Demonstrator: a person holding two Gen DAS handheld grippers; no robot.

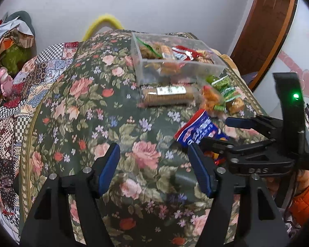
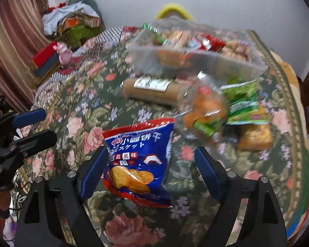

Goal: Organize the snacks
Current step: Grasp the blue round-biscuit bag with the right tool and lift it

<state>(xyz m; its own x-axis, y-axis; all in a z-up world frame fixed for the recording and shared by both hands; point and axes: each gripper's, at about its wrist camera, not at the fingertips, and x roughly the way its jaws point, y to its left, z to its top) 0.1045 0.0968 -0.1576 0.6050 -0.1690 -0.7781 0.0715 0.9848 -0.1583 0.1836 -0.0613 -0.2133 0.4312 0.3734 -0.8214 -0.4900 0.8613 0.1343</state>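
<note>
While my left tongs [image 1: 154, 164] hang over bare flowered cloth [image 1: 76, 111], their blue pads stand apart with nothing between them. My right tongs [image 2: 149, 166] are spread wide too, pointing down at the counter, and the blue biscuit bag [image 2: 138, 164] sits in the gap! Its left edge lies right against my left pad [image 2: 92, 175]; the right pad stands clear of it, so this is no grip. Whether the bag rests flat on the cloth or not, I can't tell.

Just beyond the bag lies a clear packet of orange snacks [image 2: 206, 111], blurred, with green packets [image 2: 245, 103] to its right and a golden pastry pack [image 2: 255, 135] nearer me. A long roll of round biscuits [image 2: 154, 91] lies crosswise behind them, just in front of the clear plastic box [image 2: 195, 61]. That box already holds a heap of red, orange and green wrappers.

From the left camera, my right tongs come in from the right, over the blue bag, with an orange sleeve [image 1: 307, 193] behind.
</note>
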